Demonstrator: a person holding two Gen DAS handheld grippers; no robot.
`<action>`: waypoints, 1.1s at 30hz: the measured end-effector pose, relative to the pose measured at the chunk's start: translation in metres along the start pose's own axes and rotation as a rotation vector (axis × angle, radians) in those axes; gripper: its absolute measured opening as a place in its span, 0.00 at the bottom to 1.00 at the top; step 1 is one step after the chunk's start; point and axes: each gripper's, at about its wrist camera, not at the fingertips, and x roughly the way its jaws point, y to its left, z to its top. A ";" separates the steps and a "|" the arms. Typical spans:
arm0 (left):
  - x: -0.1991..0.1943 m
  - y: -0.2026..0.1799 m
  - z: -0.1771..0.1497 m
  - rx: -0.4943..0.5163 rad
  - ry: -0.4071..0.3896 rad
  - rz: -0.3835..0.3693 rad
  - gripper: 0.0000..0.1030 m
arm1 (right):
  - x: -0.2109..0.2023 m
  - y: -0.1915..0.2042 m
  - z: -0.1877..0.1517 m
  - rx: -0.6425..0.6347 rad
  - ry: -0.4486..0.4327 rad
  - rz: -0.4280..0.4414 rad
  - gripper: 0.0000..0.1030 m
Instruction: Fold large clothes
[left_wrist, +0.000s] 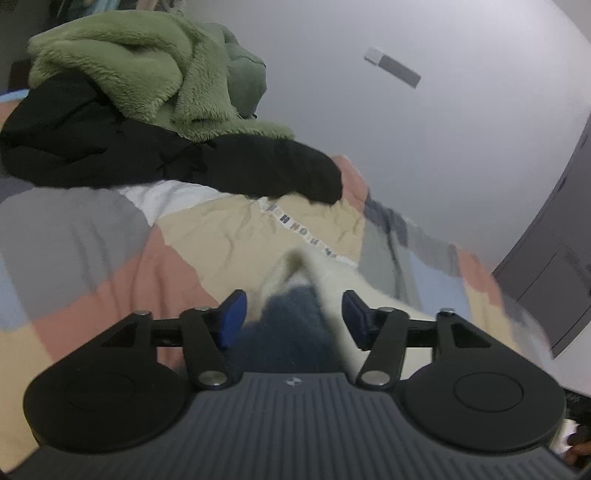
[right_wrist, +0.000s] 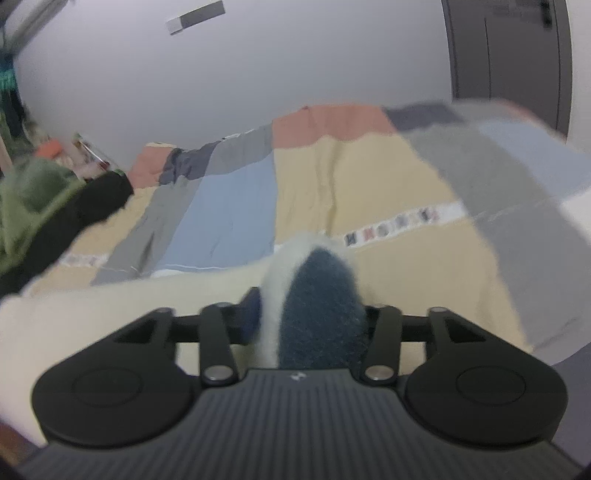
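here, right hand-held gripper (right_wrist: 308, 314) clenching fleece garment (right_wrist: 317, 295), left hand-held gripper (left_wrist: 293, 314) released around it

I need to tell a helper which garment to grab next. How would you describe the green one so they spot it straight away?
Look at the bed with the patchwork quilt against the pale wall. At its far left edge lies a heap of clothes. The green fleece sits on top, shaggy and moss-coloured, draped over a smooth black garment.

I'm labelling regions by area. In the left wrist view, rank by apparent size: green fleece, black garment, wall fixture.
1-2. Black garment and green fleece: similar spread, overlapping, so unranked.
3. Wall fixture: clearly smallest, though farther away.
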 end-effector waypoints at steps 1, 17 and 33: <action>-0.008 -0.002 -0.001 -0.012 -0.003 -0.011 0.66 | -0.005 0.004 0.001 -0.033 -0.022 -0.011 0.59; -0.058 -0.047 -0.061 -0.136 0.156 -0.201 0.79 | -0.086 0.057 -0.023 -0.068 -0.125 0.270 0.69; 0.022 0.021 -0.114 -0.744 0.441 -0.297 0.88 | -0.046 0.100 -0.061 -0.127 0.046 0.256 0.71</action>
